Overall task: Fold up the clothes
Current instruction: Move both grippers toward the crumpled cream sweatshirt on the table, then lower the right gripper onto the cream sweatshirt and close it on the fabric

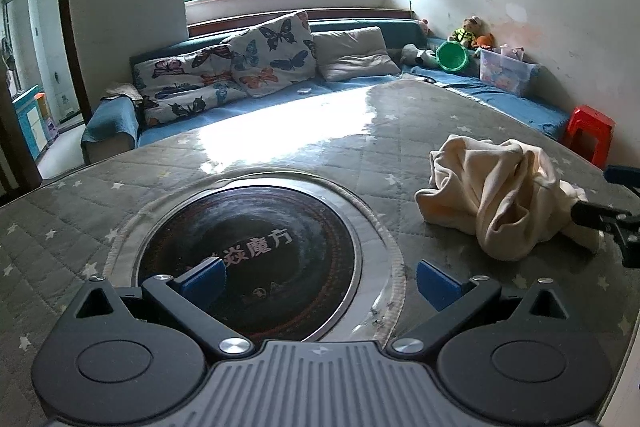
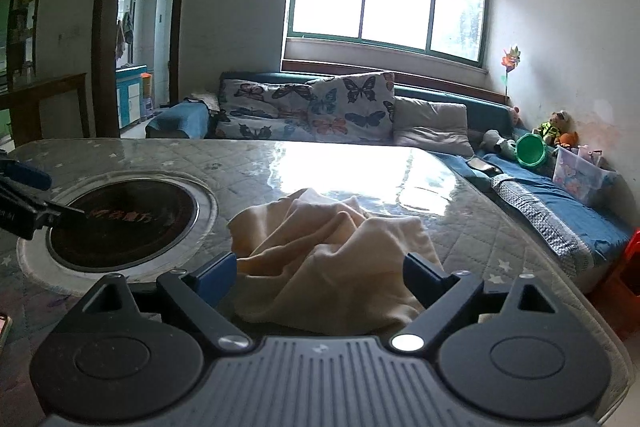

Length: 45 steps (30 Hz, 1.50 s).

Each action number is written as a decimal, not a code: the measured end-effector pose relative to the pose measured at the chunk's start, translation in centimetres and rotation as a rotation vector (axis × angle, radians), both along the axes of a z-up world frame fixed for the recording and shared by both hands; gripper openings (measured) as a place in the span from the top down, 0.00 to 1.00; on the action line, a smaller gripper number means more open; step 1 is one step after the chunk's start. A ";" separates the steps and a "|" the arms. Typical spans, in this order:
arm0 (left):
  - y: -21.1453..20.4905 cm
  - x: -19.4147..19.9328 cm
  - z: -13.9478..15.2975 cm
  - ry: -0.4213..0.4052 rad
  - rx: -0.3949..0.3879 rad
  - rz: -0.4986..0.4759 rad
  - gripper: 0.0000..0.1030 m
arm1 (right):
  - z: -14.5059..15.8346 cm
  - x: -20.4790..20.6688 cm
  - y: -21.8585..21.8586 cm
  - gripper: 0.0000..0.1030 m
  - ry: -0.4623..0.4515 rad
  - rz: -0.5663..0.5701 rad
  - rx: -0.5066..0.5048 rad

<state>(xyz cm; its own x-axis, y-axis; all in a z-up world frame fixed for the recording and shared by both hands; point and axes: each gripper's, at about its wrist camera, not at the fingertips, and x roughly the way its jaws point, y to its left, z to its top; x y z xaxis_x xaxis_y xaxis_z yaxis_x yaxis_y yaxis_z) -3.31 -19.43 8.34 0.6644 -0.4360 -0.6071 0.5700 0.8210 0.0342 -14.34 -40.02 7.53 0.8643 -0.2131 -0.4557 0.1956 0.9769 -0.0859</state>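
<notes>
A crumpled cream garment (image 2: pixel 332 259) lies unfolded at lower centre on the quilted worktop (image 2: pixel 472 227), the right hand-held gripper (image 2: pixel 320 277) spread wide around its near edge without pinching, the left hand-held gripper (image 1: pixel 320 283) open and empty; next, likely grasping and spreading it.

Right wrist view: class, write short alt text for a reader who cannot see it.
A crumpled cream cloth lies on a grey quilted table, between the open fingers of the right gripper. A round black hob sits to the left.
</notes>
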 end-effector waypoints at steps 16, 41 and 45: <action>-2.3 0.2 -0.2 0.005 0.007 -0.047 0.00 | -0.6 0.8 -0.3 0.15 0.024 0.029 0.026; -7.6 -0.9 -2.4 0.070 0.060 -0.138 0.00 | -1.9 0.8 -1.6 0.29 0.085 0.010 0.090; -8.1 -1.0 -2.8 0.074 0.077 -0.146 0.00 | -1.9 1.2 -2.0 0.33 0.082 0.004 0.102</action>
